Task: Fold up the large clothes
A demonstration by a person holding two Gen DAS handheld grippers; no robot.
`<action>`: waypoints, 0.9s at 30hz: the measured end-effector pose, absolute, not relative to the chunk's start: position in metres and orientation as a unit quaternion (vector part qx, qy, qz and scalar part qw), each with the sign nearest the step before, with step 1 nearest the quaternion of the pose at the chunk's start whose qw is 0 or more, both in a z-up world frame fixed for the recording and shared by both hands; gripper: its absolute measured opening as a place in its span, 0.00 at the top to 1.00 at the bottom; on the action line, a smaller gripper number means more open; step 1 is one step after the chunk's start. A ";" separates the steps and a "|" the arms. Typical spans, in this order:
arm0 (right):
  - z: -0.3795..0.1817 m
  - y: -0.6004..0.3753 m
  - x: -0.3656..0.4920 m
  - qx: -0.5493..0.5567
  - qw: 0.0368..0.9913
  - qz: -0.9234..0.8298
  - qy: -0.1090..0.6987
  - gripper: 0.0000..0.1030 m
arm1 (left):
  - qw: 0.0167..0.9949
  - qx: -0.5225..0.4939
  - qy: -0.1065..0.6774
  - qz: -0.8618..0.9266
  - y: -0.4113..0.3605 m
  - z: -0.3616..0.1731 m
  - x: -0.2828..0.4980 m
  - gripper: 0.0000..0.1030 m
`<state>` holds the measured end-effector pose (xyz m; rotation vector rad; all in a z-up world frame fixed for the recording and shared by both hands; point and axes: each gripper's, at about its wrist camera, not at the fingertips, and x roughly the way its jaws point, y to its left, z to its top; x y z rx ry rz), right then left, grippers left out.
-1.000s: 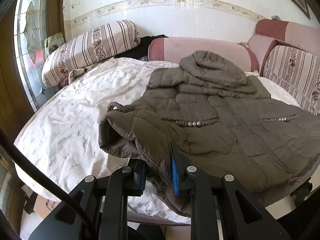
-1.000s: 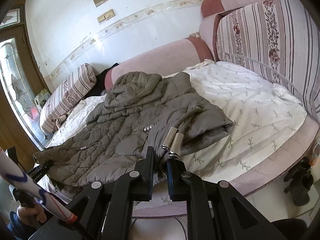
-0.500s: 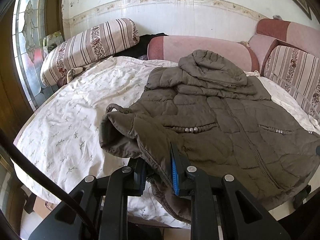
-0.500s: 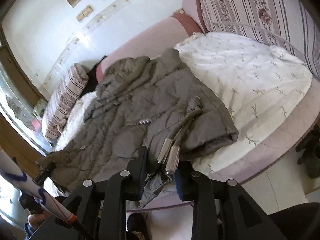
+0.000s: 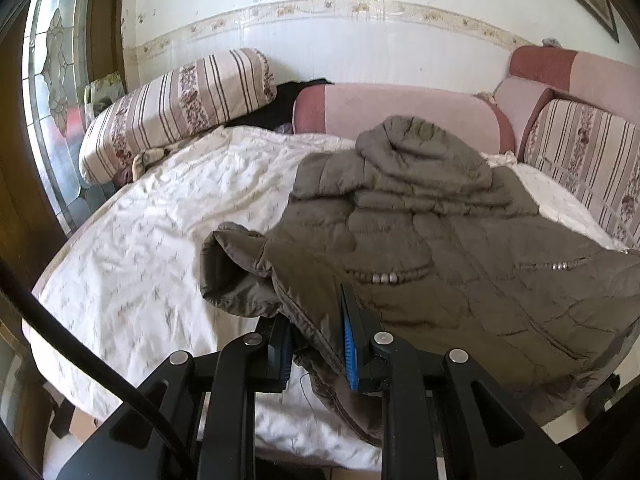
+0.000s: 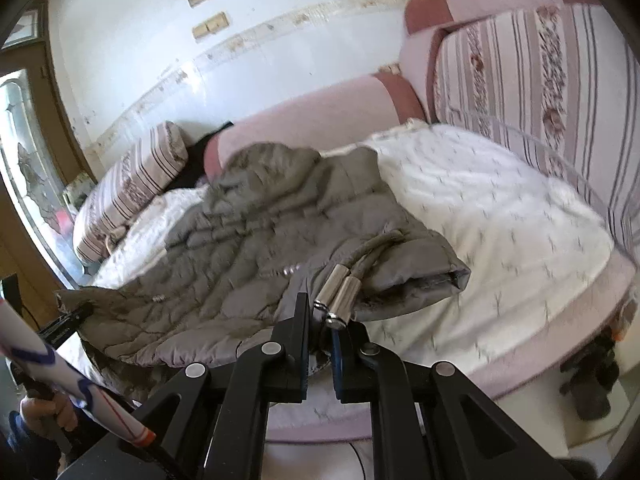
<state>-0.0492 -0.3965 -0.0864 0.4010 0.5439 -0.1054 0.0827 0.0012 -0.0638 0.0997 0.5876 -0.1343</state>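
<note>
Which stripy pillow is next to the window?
The long roll-shaped striped bolster at the bed's left side, beside the stained-glass window. The other striped cushion stands upright on the right, away from it.

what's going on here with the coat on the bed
A person is working with a handheld gripper in each hand on an olive puffer jacket spread over a white sheet. The left gripper is clamped on the jacket's hem near a sleeve cuff. The right gripper grips the hem at the other side, by two metal drawcord ends. No fold is made yet.
</note>
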 end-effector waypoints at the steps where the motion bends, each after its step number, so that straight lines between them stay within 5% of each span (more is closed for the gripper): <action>1: -0.079 -0.397 -0.046 0.195 0.944 -0.049 0.262 0.92 | 0.955 0.047 0.285 -0.068 0.001 -0.057 0.086 0.81; 18: 0.047 -0.427 0.094 0.129 0.971 -0.078 0.186 0.92 | 0.954 0.003 0.278 -0.113 -0.034 0.075 0.243 0.79; 27: 0.051 -0.460 0.262 0.100 0.965 -0.139 0.200 0.97 | 0.964 0.035 0.253 -0.069 -0.072 0.097 0.373 0.65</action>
